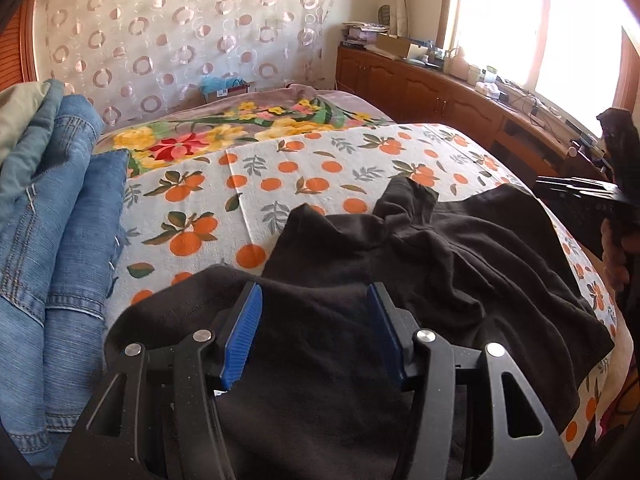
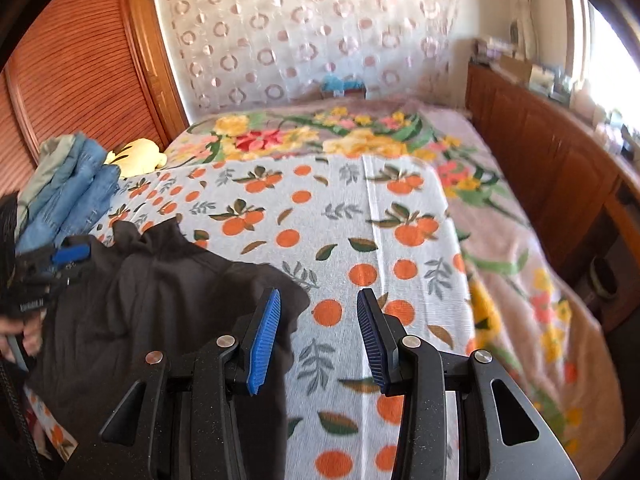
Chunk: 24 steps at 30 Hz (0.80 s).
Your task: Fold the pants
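On the orange-print bedspread (image 2: 360,216) black pants (image 1: 460,248) lie rumpled; left gripper (image 1: 316,332) and right gripper (image 2: 316,332) seemingly gape empty.

1. The black pants (image 1: 460,248) run under the left fingers (image 1: 244,332) and off the frame's six o'clock edge.
2. The jeans (image 1: 60,220) are cut off at nine o'clock.
3. Clutter on the cabinet (image 2: 552,80) at two o'clock is too blurred to identify.

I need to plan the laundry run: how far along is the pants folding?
Done: a jeans stack sits folded at the bed's side. In hand: nothing; left gripper and right gripper are open over the black pants. Left: those pants lie rumpled on the orange-print sheet, unfolded.
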Available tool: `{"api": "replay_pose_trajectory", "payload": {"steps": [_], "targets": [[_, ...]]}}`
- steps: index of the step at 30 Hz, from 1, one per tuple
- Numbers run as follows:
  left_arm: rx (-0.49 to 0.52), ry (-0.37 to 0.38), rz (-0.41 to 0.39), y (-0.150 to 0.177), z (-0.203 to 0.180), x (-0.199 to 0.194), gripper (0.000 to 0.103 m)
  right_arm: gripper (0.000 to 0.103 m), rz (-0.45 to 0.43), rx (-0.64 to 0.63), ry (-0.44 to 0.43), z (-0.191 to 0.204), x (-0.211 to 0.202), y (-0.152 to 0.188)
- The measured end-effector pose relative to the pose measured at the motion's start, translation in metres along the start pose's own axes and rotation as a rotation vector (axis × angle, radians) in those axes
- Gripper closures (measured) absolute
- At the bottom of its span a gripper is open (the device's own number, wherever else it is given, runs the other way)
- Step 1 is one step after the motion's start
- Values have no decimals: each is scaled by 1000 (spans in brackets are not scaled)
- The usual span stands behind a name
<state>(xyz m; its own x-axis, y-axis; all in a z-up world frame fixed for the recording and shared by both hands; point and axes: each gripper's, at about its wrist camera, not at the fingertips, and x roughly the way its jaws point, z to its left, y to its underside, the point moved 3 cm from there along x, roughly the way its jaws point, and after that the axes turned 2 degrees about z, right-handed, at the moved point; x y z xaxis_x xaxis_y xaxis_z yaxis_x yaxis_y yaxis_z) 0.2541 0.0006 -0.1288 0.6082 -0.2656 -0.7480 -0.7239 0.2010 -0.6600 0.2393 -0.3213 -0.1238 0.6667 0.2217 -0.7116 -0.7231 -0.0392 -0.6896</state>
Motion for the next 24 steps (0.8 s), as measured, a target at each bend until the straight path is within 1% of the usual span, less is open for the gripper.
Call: {"api": "replay_pose_trajectory", "payload": {"steps": [5,9,10,11,12,14,15,18,21,22,24], "targets": [[13,-8,5,5,0,3,47,61,59,40,-105,-4,20,-12],[21,-24,9,6,-2,5,47,62,105,48,-143,-10,34,-16],[29,-36,10,6,-4,5,47,66,109,50,-153,-12,36,-17],[38,-44,12,7,-6,6,47,73,113,51,-163,-13,38,-19],[46,-47,14,8,-8,6,47,83,114,48,-167,-16,41,-23],[48,-48,14,8,-8,6,47,98,109,30,-164,-16,40,-28],[45,-48,12,8,-7,6,47,100,98,19,-153,-18,39,-32],[22,-37,8,9,-2,4,47,101,51,4,-82,-23,34,-44],[-4,-27,13,9,3,5,47,101,5,18,-12,-33,26,-53],[-11,-26,17,9,4,6,47,101,-1,18,13,-35,25,-54],[-17,-23,23,9,5,7,47,101,16,35,26,-40,30,-54]]}}
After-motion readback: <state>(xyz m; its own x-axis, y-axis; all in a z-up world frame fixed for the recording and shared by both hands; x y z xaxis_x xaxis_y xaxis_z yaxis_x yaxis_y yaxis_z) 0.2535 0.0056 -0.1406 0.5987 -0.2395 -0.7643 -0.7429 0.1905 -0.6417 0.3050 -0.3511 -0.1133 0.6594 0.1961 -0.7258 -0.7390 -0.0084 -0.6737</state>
